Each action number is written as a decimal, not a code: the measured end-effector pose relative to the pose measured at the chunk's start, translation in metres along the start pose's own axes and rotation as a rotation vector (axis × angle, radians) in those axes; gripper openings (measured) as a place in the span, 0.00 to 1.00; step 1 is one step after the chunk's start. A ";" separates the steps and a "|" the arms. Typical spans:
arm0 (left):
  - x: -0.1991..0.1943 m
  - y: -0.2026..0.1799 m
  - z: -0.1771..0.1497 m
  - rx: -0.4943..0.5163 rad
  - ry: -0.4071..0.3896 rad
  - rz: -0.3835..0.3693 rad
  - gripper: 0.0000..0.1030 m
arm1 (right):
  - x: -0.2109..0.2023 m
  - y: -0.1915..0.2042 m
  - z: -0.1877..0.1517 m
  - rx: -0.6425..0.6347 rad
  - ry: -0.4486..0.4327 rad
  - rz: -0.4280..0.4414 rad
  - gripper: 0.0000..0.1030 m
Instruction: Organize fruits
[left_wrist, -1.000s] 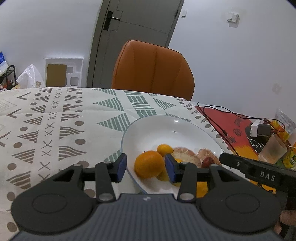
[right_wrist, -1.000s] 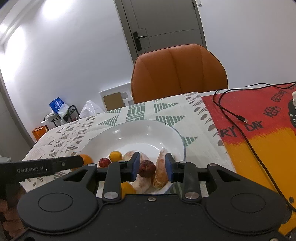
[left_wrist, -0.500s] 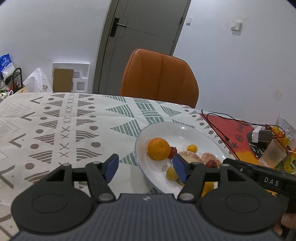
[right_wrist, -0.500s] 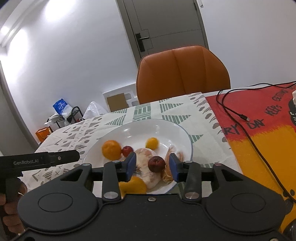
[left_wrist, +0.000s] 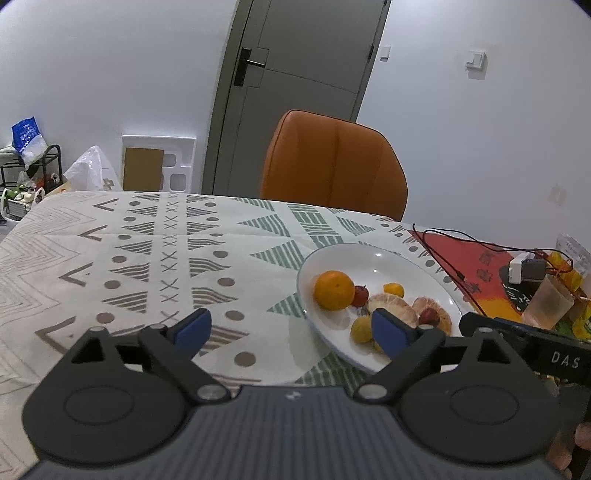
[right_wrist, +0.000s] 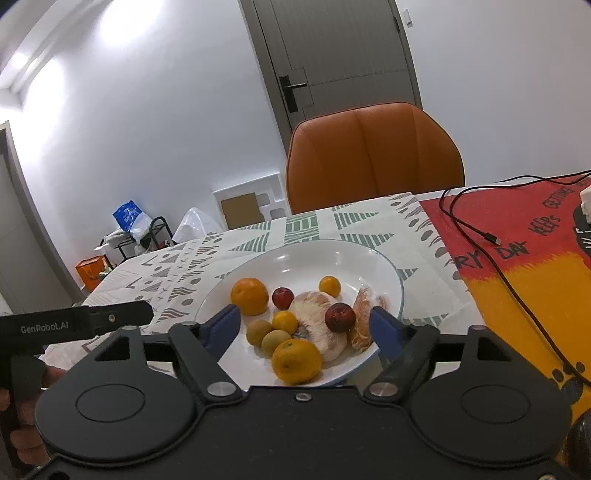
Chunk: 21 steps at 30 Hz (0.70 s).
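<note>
Patterned tablecloth (left_wrist: 155, 251) spread under everything, with an orange chair (left_wrist: 332, 166) standing beyond the far edge. White plate (right_wrist: 354, 258) taken as landmark: resting on the cloth, just left of a red and yellow mat (right_wrist: 517, 266) crossed by a black cable (right_wrist: 476, 229). Left gripper (left_wrist: 291, 328) held low at the near left of the plate, angled gently downward, jaws just opened wide and gripping nothing, the right blue pad (left_wrist: 388, 330) over the plate's near rim, the left pad over bare cloth. Right gripper (right_wrist: 304, 326) poised at the plate's near edge, likewise tipped slightly down, jaws also just opened wide, straddling the near fruit without pressing on any. Piled on the plate: peeled pomelo segments (right_wrist: 321, 325) at the middle and right, a large orange (right_wrist: 297, 360) nearest the rim, another orange (right_wrist: 249, 295) at the left, two yellow-green fruits (right_wrist: 266, 336) between them, two small kumquat-like fruits (right_wrist: 330, 285), a dark red jujube (right_wrist: 340, 316) sitting on the pomelo, a second red one (right_wrist: 283, 297) further back.
</note>
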<state>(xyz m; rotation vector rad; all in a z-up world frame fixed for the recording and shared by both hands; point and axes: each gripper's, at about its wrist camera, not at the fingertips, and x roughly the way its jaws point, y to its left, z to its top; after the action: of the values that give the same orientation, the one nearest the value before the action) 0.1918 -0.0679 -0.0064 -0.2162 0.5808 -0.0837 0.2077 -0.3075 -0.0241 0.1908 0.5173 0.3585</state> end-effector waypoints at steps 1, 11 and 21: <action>-0.003 0.001 -0.001 0.004 -0.005 0.002 0.91 | -0.001 0.001 -0.001 0.002 -0.001 0.002 0.77; -0.036 0.013 -0.007 -0.018 -0.055 0.033 0.92 | -0.021 0.012 -0.008 0.003 -0.023 0.028 0.88; -0.073 0.027 -0.011 -0.036 -0.110 0.071 0.92 | -0.042 0.033 -0.014 -0.025 -0.049 0.054 0.97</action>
<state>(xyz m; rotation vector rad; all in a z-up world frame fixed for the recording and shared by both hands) 0.1253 -0.0332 0.0176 -0.2340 0.4800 0.0071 0.1570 -0.2922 -0.0082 0.1894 0.4598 0.4122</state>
